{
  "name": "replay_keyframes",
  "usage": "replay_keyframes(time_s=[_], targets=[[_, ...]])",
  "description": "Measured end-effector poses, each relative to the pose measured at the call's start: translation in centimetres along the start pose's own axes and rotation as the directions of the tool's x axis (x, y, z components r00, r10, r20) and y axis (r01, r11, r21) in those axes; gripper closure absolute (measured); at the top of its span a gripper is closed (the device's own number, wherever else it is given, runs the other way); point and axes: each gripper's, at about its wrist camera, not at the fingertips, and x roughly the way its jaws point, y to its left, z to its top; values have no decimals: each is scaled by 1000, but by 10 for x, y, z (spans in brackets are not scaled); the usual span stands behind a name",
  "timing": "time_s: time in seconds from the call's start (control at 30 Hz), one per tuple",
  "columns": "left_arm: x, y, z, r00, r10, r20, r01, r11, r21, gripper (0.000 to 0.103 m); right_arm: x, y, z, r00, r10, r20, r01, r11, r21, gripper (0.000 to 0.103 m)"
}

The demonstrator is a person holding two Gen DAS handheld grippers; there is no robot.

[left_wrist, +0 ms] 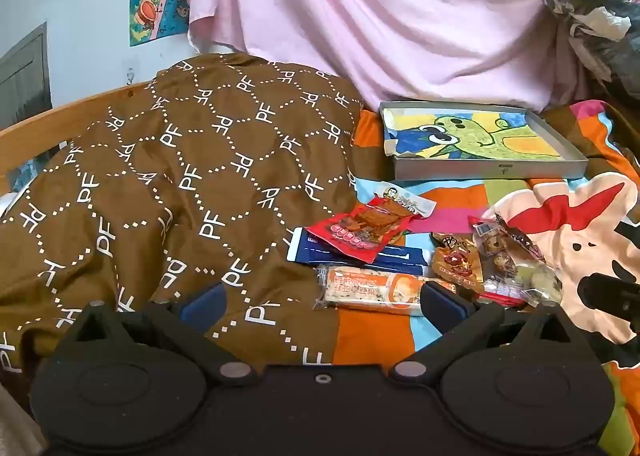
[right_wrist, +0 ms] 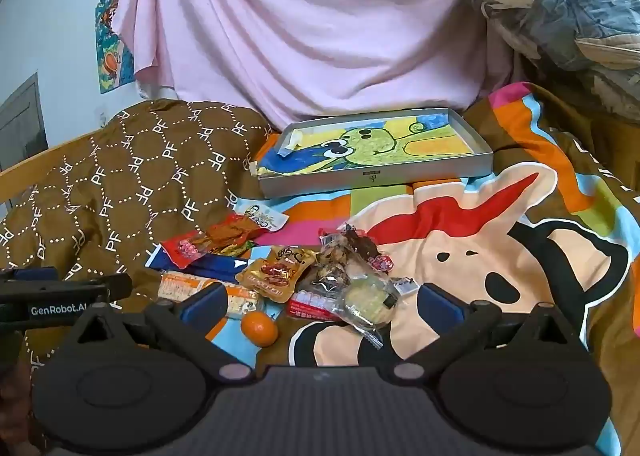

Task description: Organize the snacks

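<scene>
Both grippers hang over the bed with jaws spread wide, holding nothing — the left gripper [left_wrist: 322,296] and right gripper [right_wrist: 320,300] look poised to pick. The snack packets [right_wrist: 280,276] lie heaped on the cartoon bedsheet [right_wrist: 500,248], short of the shallow tray [right_wrist: 376,177] — likely their destination. 1 orange [right_wrist: 259,328] sits nearest.

Both grippers are matte black plastic: the right gripper [right_wrist: 319,302] has blue finger pads [right_wrist: 199,303], round silver screws, ribbed housing; white "GenRobot.AI" lettering marks the left gripper [right_wrist: 64,296].
</scene>
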Motion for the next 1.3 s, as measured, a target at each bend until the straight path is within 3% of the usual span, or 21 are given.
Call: replay_keyframes(time_s=[1.3], targets=[[1, 0, -2, 1000, 0, -6, 0, 1000, 0, 1, 1, 2, -1, 1000, -2, 2, 2, 1000, 3, 0]])
